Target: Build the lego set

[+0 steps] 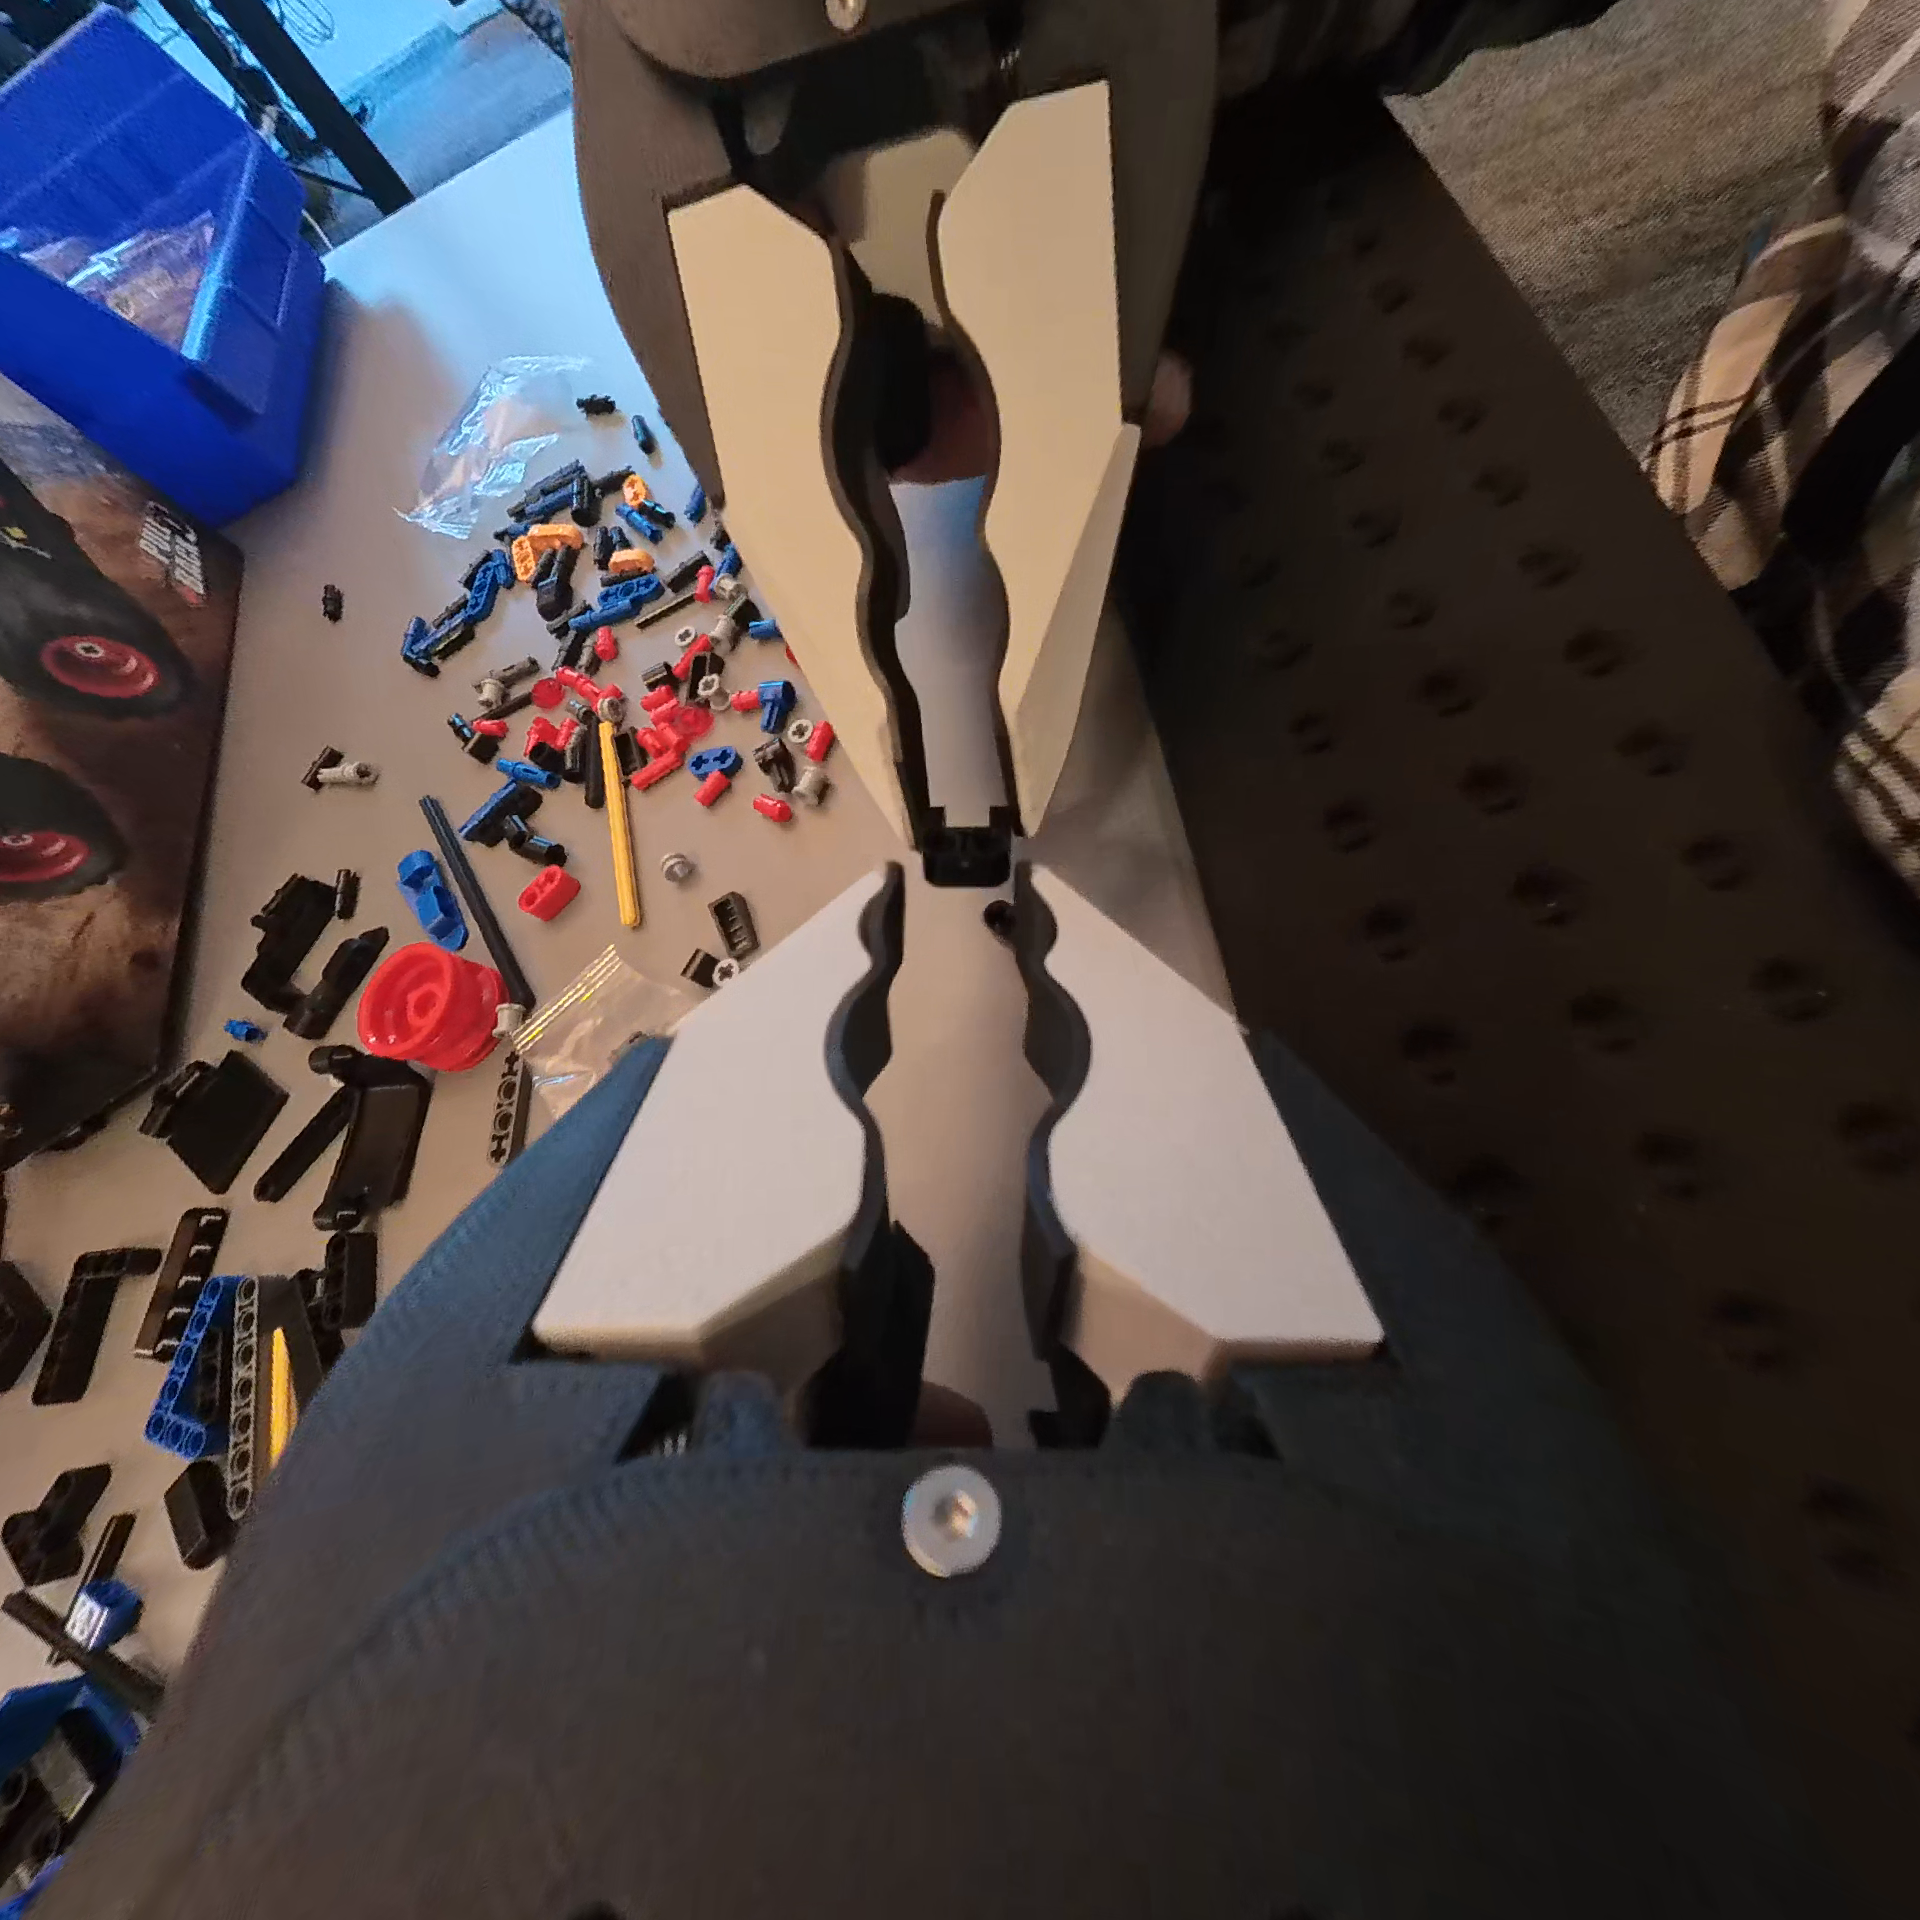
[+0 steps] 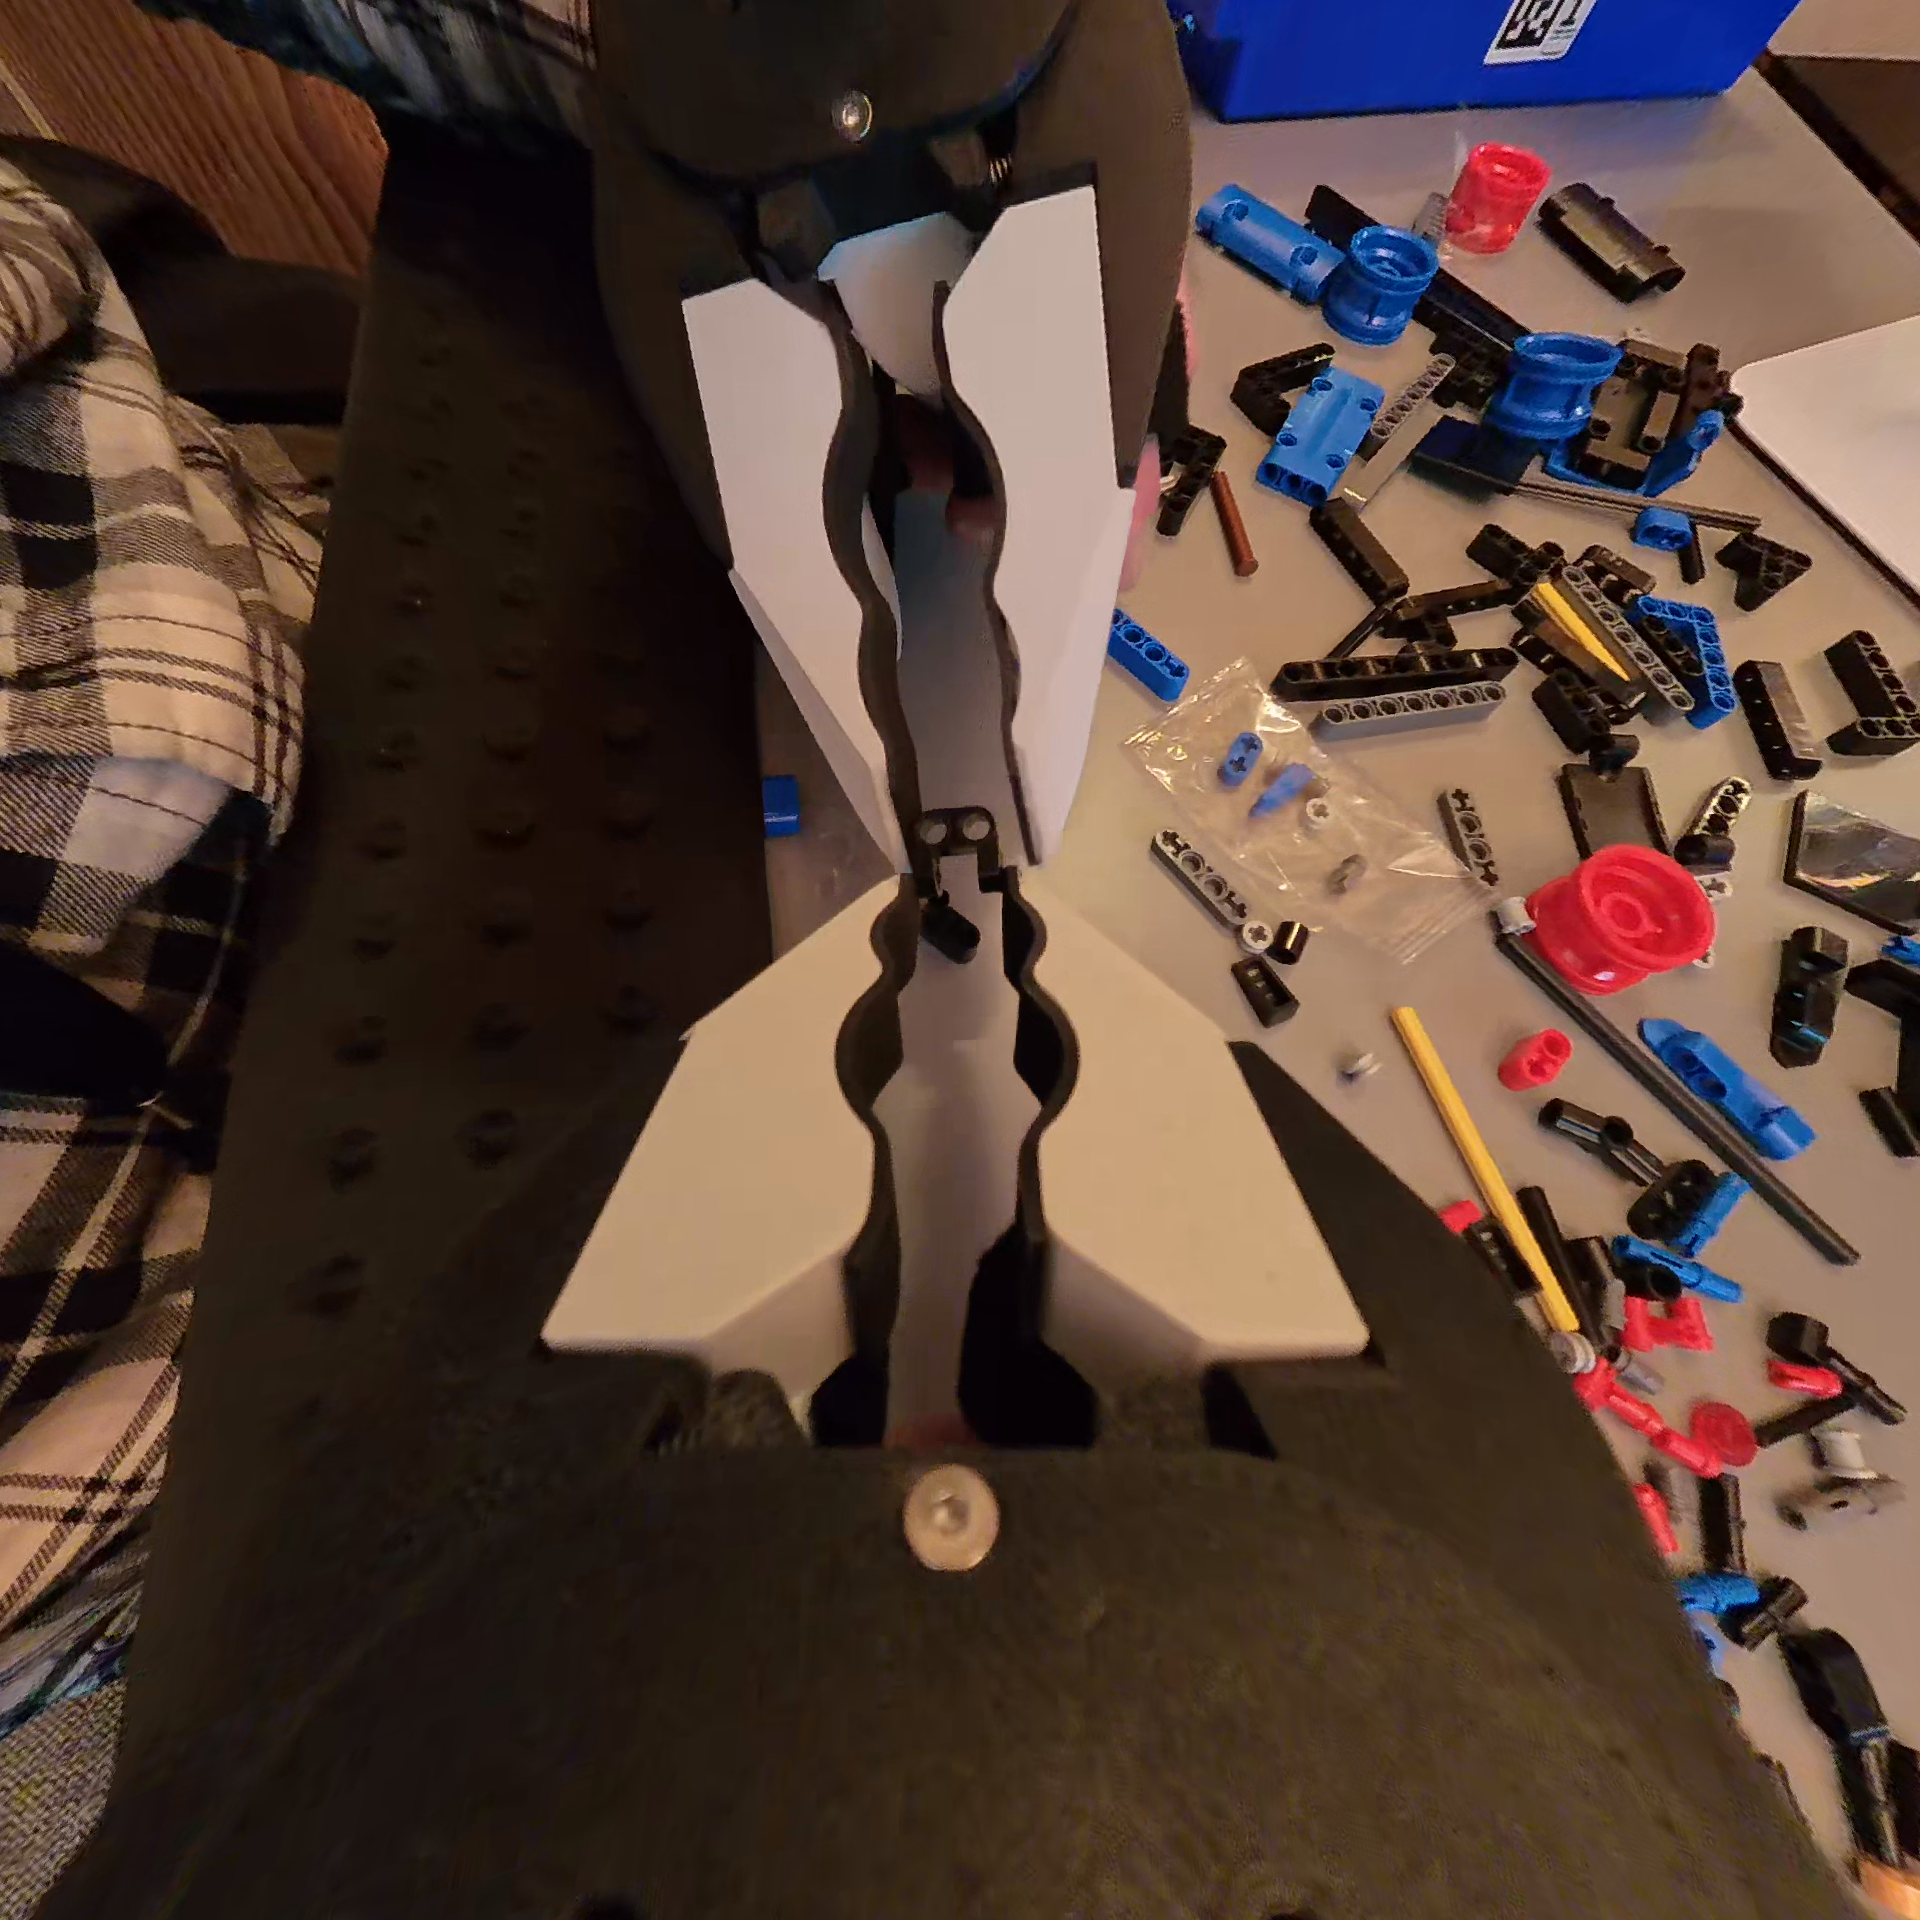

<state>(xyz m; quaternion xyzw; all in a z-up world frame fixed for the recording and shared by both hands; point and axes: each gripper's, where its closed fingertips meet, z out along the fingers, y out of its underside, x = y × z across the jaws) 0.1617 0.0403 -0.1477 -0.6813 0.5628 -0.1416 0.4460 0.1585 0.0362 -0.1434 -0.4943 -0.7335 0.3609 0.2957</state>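
Well off to the left of the left gripper (image 1: 961, 883), a blue bin (image 1: 156, 312) and the lego box (image 1: 94, 779) lie on the grey table (image 1: 291, 717). Nearer on that side are scattered loose pieces, among them a red wheel hub (image 1: 426, 1008) and a yellow axle (image 1: 620, 821). The left gripper's jaws are narrow, and it meets the right gripper (image 1: 964, 826) tip to tip, the two pointing straight at each other. The small black connector (image 1: 961, 857) sits where the tips meet. In each wrist view the opposite gripper's jaws, also narrow, pinch the connector. The right wrist view shows a short black pin (image 2: 951, 930) hanging from the connector, just inside the right gripper's fingers and against its left one. Just to the right of both grippers lies a black perforated board (image 1: 1455, 831), and beyond it a plaid cloth (image 1: 1818, 416).
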